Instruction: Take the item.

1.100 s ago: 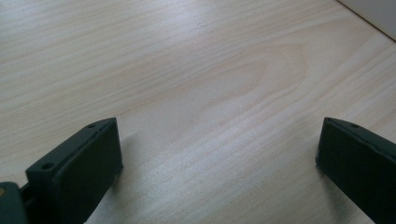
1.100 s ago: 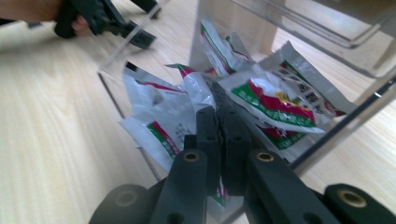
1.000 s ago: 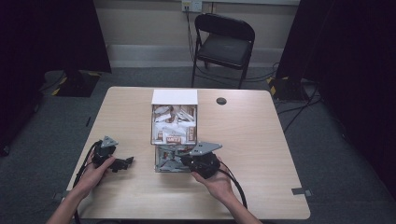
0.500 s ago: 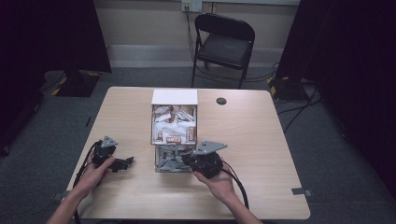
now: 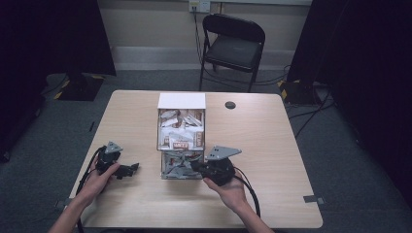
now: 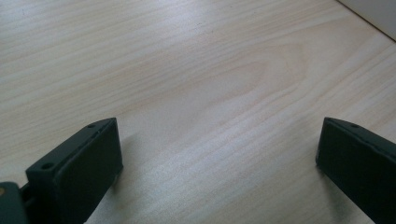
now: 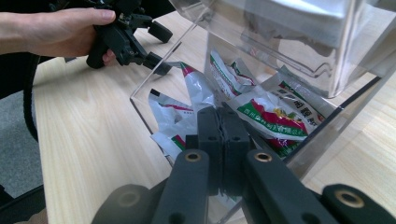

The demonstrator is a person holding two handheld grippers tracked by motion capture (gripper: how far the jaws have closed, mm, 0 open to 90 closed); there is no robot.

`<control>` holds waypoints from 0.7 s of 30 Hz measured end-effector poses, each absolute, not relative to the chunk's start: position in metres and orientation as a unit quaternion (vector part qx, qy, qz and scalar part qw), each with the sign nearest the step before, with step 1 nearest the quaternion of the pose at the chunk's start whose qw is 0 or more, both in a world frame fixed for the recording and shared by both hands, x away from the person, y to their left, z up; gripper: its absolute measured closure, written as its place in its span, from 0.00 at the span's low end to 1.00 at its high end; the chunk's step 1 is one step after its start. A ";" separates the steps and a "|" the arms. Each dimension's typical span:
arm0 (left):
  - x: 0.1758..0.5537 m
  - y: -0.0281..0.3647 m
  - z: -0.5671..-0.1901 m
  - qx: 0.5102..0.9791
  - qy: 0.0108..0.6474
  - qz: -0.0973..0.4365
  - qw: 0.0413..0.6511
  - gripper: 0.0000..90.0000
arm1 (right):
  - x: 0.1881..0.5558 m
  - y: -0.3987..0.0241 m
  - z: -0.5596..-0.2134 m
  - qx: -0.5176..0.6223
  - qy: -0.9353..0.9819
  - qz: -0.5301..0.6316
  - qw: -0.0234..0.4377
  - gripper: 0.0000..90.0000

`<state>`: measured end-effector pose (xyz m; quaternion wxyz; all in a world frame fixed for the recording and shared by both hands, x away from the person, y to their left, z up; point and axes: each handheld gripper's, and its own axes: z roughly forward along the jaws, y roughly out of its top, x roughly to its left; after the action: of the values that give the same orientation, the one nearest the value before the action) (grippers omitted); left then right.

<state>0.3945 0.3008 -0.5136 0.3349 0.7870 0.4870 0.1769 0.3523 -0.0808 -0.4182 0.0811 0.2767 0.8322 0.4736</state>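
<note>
up close, right claw [image 7: 222, 122] closed among packets [image 7: 268, 114]

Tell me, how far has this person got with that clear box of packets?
No packet lies out on the table yet. In hand: the right gripper, jaws shut, reaches into the clear dispenser among the packets; whether it pinches one is unclear. The left gripper rests open. Presumably pulling packets out remains.

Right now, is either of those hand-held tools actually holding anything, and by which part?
The left tool is open over bare wooden table, holding nothing. The right tool is shut inside the clear plastic dispenser box among the snack packets; whether it pinches one cannot be told.
</note>
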 end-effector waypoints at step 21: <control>0.394 0.301 -0.514 0.787 0.487 0.177 0.335 0.00 | 0.328 -0.101 -0.399 0.266 0.817 0.501 0.103 0.99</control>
<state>0.3944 0.3008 -0.5136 0.3349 0.7870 0.4871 0.1769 0.3277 -0.1006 -0.3993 0.1026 0.2659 0.8173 0.5009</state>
